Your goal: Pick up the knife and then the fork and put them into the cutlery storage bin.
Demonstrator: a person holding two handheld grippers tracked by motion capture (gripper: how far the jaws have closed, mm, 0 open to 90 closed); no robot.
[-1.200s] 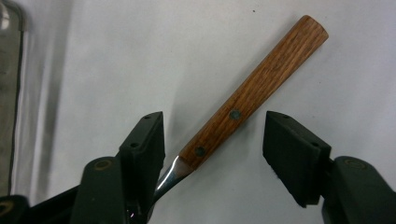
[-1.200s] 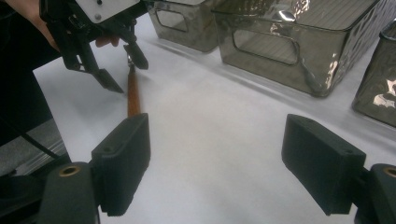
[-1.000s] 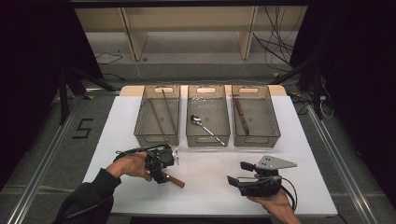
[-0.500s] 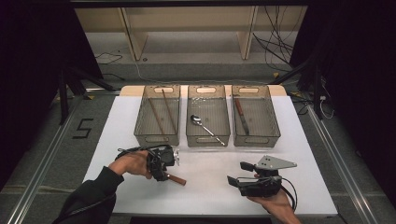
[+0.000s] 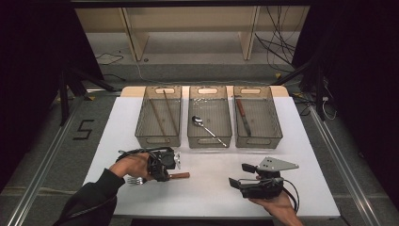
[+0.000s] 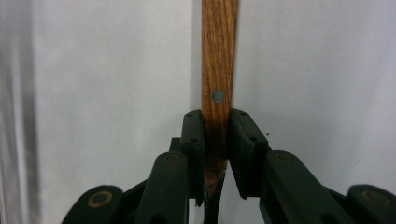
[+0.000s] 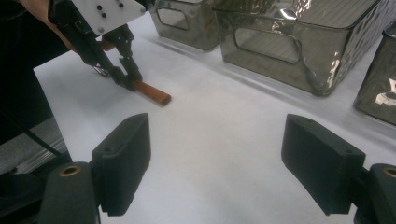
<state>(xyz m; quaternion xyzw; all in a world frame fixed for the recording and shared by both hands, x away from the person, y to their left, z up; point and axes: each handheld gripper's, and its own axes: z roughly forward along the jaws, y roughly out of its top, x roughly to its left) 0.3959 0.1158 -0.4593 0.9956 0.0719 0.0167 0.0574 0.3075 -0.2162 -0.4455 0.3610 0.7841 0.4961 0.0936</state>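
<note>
White table top [image 5: 207, 188] on a dark floor, shelving and loose cables behind the far edge. Three smoky clear bins [image 5: 208, 117] lined up along that far edge. Fork [image 5: 179, 175] with a wooden handle flat near the front-left corner, left gripper [image 5: 162, 175] just clamped onto the handle. Tines half hidden behind the hand. Right gripper [image 5: 236, 175] near the front-right corner, spread wide, holding nothing.
</note>
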